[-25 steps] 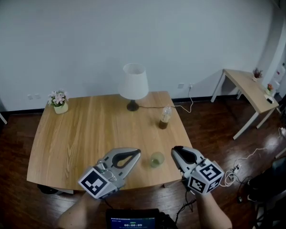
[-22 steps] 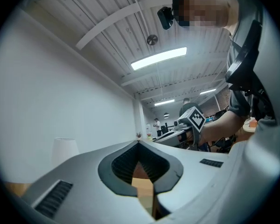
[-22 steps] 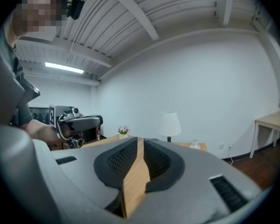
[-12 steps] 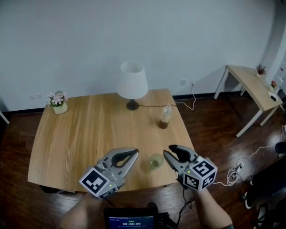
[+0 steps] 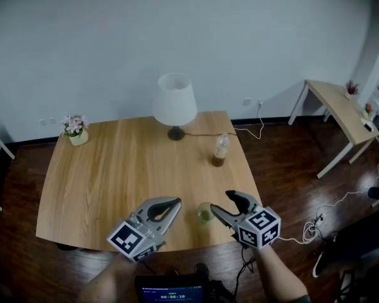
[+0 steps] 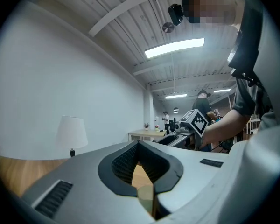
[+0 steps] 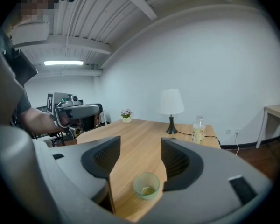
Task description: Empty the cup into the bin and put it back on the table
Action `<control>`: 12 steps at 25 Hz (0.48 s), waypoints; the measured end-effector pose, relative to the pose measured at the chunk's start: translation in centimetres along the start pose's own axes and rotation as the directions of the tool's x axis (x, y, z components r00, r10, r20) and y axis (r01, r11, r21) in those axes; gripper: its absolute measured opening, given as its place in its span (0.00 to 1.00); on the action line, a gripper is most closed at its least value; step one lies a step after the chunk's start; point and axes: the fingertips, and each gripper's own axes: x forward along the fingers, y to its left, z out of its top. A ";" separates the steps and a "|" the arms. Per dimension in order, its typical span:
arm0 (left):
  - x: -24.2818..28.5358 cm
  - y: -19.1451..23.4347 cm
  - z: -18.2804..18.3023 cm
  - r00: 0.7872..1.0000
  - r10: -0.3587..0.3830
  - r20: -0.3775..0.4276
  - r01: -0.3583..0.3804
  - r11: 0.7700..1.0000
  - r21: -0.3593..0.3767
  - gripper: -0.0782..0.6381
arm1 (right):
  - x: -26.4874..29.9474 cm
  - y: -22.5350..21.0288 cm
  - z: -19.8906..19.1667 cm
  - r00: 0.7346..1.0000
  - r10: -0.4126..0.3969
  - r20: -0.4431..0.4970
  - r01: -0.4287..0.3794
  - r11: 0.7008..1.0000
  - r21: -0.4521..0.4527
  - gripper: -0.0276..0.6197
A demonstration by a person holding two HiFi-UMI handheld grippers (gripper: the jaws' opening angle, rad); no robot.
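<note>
A small translucent green cup (image 5: 206, 213) with a yellowish scrap in its bottom stands upright near the front edge of the wooden table (image 5: 114, 169). My right gripper (image 5: 222, 203) hovers just right of it, its jaws opening and spread toward the cup without touching it. In the right gripper view the cup (image 7: 146, 185) sits low between the two jaws of that gripper (image 7: 140, 143), and the pads are clear of it. My left gripper (image 5: 174, 202) hangs left of the cup, shut and empty. Its closed tips (image 6: 138, 143) show in its own view. No bin shows in any view.
A white lamp (image 5: 175, 109) stands at the table's back with its cable running right, and a plastic bottle (image 5: 220, 151) stands behind the cup. A flower pot (image 5: 75, 131) sits at the far left corner. A second desk (image 5: 341, 103) and floor cables (image 5: 316, 223) lie right.
The right gripper has moved left, closer to the cup, and its jaws have spread apart. The left gripper has hardly moved. The cup stays in place.
</note>
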 end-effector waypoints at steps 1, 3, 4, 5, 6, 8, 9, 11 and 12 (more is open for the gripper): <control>0.1 0.0 -0.5 1.000 -0.001 -0.012 0.000 1.000 -0.005 0.10 | 0.2 -0.2 -0.4 1.000 0.002 -0.005 -0.002 1.000 0.004 0.48; 0.2 0.0 -1.6 0.999 0.001 -0.039 -0.001 1.000 -0.016 0.10 | 0.7 -0.5 -1.2 1.000 0.009 -0.014 -0.009 1.000 0.018 0.48; 0.4 0.1 -2.1 0.999 0.002 -0.051 -0.003 1.000 -0.021 0.10 | 1.0 -0.6 -1.7 1.000 0.014 -0.020 -0.014 1.000 0.025 0.48; 0.5 0.2 -2.7 0.998 0.003 -0.060 -0.004 1.000 -0.023 0.10 | 1.3 -0.7 -2.2 0.999 0.020 -0.030 -0.020 0.999 0.027 0.48; 0.6 0.3 -3.2 0.998 0.002 -0.069 -0.004 1.000 -0.024 0.10 | 1.7 -0.9 -2.8 0.999 0.026 -0.044 -0.025 0.999 0.023 0.48; 0.8 0.4 -4.6 0.996 0.005 -0.090 -0.008 0.999 -0.034 0.10 | 2.5 -1.2 -4.3 0.997 0.034 -0.074 -0.033 0.999 0.015 0.57; 0.8 0.5 -5.1 0.995 0.012 -0.098 -0.017 0.999 -0.045 0.10 | 2.7 -1.3 -5.0 0.996 0.036 -0.084 -0.034 0.999 0.018 0.57; 0.8 0.9 -6.1 0.994 0.039 -0.105 -0.048 0.996 -0.080 0.10 | 3.0 -1.6 -6.2 0.994 0.040 -0.099 -0.037 0.999 0.028 0.57; 0.8 1.1 -6.5 0.993 0.055 -0.108 -0.065 0.993 -0.100 0.10 | 3.2 -1.6 -6.8 0.993 0.043 -0.108 -0.039 0.999 0.030 0.57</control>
